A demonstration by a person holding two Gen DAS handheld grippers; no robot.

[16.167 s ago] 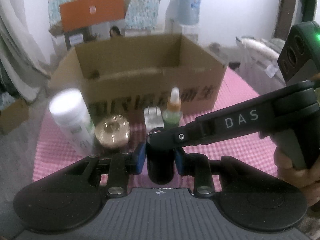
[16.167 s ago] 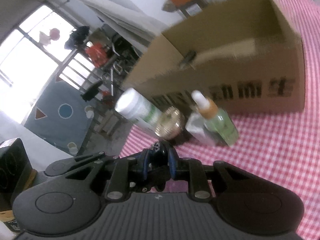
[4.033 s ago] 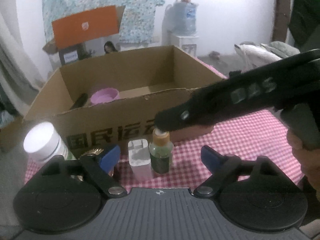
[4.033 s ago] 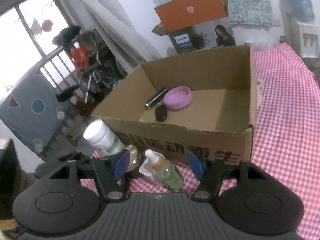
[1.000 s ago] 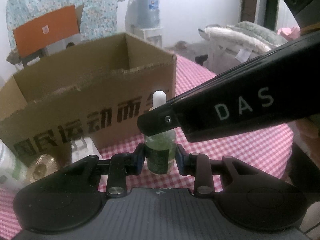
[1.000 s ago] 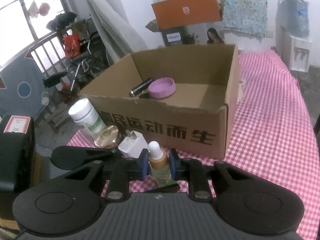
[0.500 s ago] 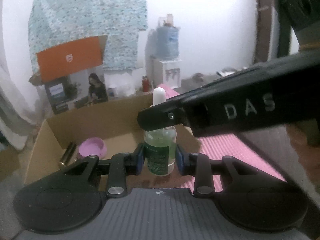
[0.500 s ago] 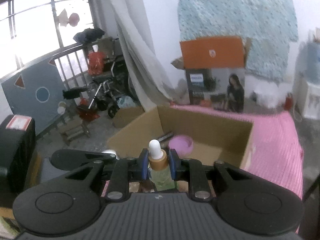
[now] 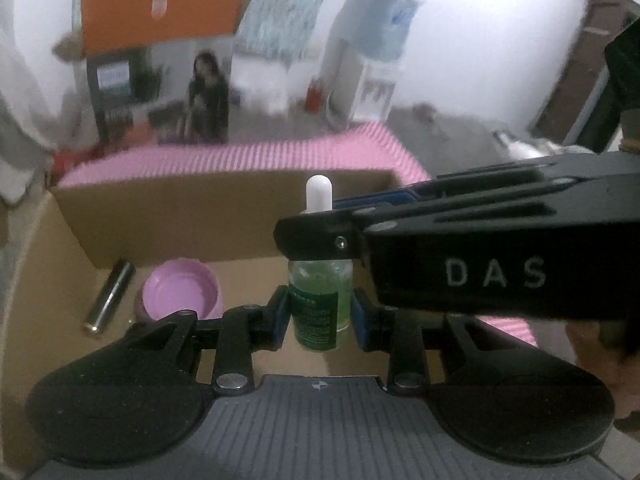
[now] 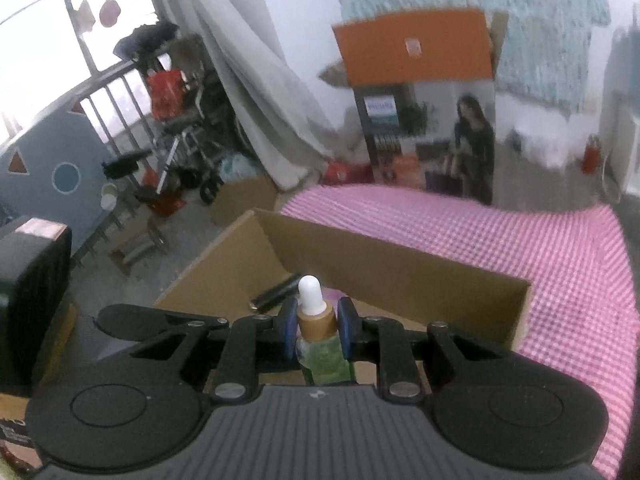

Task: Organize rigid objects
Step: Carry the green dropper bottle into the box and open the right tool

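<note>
A green dropper bottle point(image 9: 319, 304) with a white tip and brown collar hangs upright over the open cardboard box point(image 9: 200, 220). My left gripper point(image 9: 319, 318) is shut on its glass body. From the right, my right gripper point(image 9: 320, 236) crosses in and is shut on the bottle's collar; in the right wrist view the right gripper point(image 10: 316, 330) pinches the dropper bottle point(image 10: 316, 320) at the brown neck. A pink round lid point(image 9: 182, 294) and a dark metallic tube point(image 9: 109, 298) lie on the box floor, left of the bottle.
The cardboard box point(image 10: 400, 272) sits on a pink checked tablecloth point(image 10: 520, 240). An orange-topped carton point(image 10: 416, 92) stands beyond the table. A hand point(image 9: 596, 344) holds the right gripper's handle at the right edge. Bikes and clutter fill the window side.
Both grippers carried the dropper bottle up from the cloth in front of the box and forward over its front wall; the box floor with the lid and tube now lies below it.
</note>
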